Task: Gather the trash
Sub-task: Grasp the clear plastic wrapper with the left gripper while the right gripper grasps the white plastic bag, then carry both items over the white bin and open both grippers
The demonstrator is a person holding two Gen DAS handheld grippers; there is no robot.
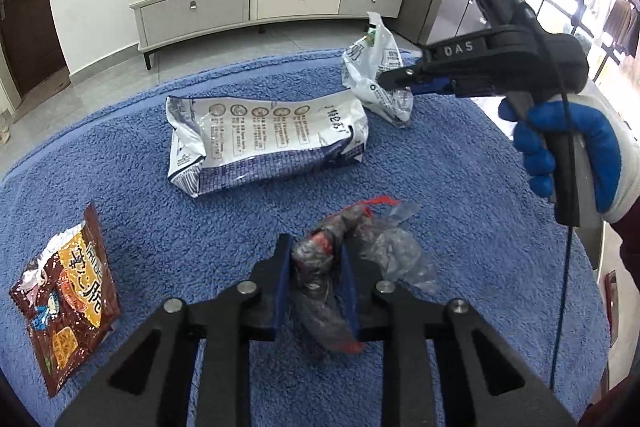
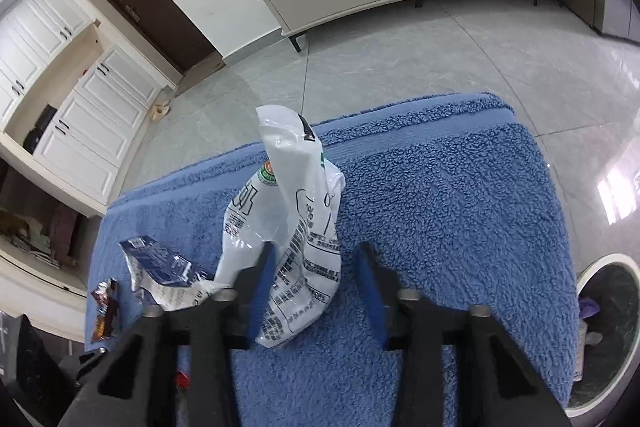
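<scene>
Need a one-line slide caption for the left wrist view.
Left gripper clamps crumpled clear wrapper on blue towel; right gripper reaches white plastic bag.

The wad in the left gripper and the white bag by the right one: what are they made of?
The wad looks like thin, clear, glossy plastic film: crinkled, see-through, red bits inside. The white bag seems thin, semi-glossy printed plastic: it creases softly, stands crumpled and light shows through its top.
</scene>
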